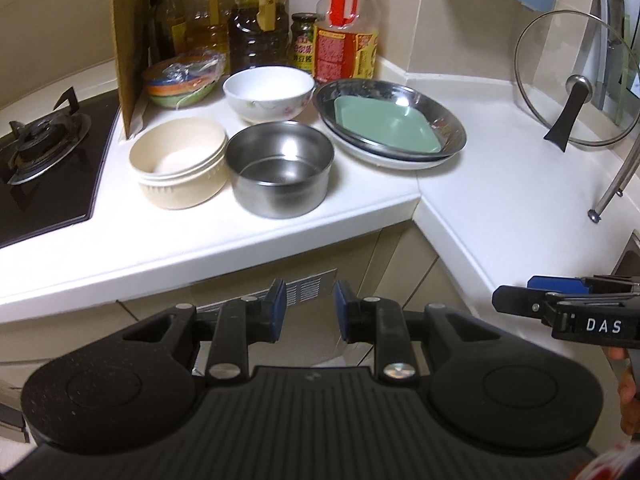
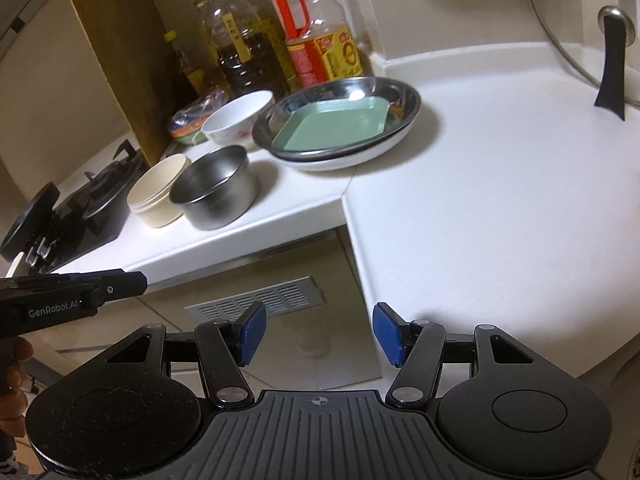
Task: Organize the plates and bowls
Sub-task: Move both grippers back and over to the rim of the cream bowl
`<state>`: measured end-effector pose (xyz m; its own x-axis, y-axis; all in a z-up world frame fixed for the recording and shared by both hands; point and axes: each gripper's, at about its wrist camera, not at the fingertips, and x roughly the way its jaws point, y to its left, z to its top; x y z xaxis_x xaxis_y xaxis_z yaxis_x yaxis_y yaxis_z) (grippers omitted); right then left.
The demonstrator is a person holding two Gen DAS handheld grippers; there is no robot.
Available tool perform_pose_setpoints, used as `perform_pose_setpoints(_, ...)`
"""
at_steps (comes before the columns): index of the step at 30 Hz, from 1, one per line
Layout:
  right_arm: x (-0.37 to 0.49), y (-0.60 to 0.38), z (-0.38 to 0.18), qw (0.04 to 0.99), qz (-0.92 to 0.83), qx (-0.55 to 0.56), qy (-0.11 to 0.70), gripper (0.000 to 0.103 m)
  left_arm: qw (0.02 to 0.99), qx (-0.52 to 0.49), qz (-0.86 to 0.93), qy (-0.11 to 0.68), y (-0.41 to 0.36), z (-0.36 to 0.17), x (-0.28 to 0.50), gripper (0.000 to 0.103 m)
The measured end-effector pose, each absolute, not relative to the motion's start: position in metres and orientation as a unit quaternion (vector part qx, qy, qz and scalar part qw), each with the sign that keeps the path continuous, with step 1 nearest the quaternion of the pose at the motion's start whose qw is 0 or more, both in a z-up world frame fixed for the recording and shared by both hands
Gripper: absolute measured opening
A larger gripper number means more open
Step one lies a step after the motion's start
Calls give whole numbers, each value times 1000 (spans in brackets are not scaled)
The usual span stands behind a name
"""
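Note:
On the white counter (image 1: 500,200) stand a cream bowl (image 1: 178,160), a steel bowl (image 1: 280,168) and, behind them, a white flowered bowl (image 1: 268,92). To their right a green square plate (image 1: 388,124) lies in a steel plate (image 1: 400,94), which rests on a white plate (image 1: 384,160). My left gripper (image 1: 309,309) hangs in front of the counter edge, below the steel bowl, narrowly open and holding nothing. My right gripper (image 2: 319,333) is open wider and also holds nothing, off the counter's inner corner. The right wrist view shows the same steel bowl (image 2: 216,188) and green plate (image 2: 332,126).
A gas hob (image 1: 40,152) lies at the left behind a cardboard sheet (image 1: 130,40). Oil bottles (image 1: 256,20) and a wrapped stack of coloured dishes (image 1: 180,80) line the back wall. A glass lid (image 1: 576,80) leans at the right. A cabinet vent (image 2: 256,300) sits below.

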<state>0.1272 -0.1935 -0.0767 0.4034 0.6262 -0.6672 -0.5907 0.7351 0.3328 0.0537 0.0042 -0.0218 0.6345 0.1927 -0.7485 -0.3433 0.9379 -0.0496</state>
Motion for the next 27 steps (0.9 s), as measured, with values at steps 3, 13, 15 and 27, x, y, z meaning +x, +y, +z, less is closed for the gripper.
perform_pose_setpoints(3, 126, -189, -78, 834, 365, 20, 414, 59, 897, -95, 151, 405, 7, -23, 51, 23)
perform_pose_setpoints(13, 125, -167, -81, 834, 348, 8, 428, 59, 894, -97, 141, 415, 30, -28, 50, 26)
perform_pose_setpoints(15, 124, -161, -81, 836, 341, 9, 429, 59, 894, -95, 133, 417, 37, -29, 52, 26)
perform_pose_setpoints(27, 112, -108, -78, 843, 316, 20, 434, 59, 895, -88, 111, 423, 100, -30, 56, 26)
